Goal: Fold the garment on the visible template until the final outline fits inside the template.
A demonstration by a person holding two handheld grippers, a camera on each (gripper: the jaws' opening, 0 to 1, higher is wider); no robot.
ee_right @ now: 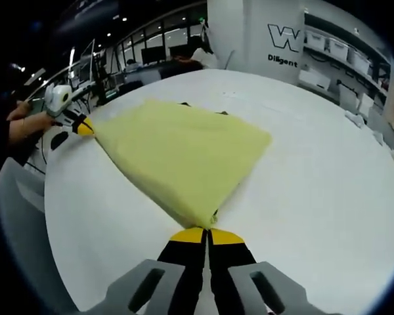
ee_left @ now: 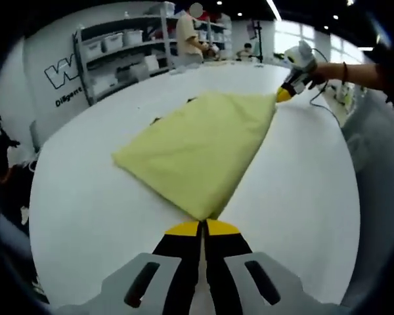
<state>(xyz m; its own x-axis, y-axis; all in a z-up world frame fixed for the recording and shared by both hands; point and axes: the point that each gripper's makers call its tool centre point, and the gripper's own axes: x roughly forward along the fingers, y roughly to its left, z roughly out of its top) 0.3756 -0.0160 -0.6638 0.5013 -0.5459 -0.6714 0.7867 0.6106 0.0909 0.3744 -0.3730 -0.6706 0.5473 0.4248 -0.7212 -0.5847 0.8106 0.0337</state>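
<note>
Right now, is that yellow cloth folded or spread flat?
Folded: the yellow garment lies doubled on the white table, both grippers shut on its corners.

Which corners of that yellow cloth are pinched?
Two opposite corners of the yellow garment: the left gripper and the right gripper each pinch one. The remaining corners lie free on the table.

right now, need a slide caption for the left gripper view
Left tongs shut on a corner of the yellow garment on the white table; right tongs pinch the far corner.
</note>
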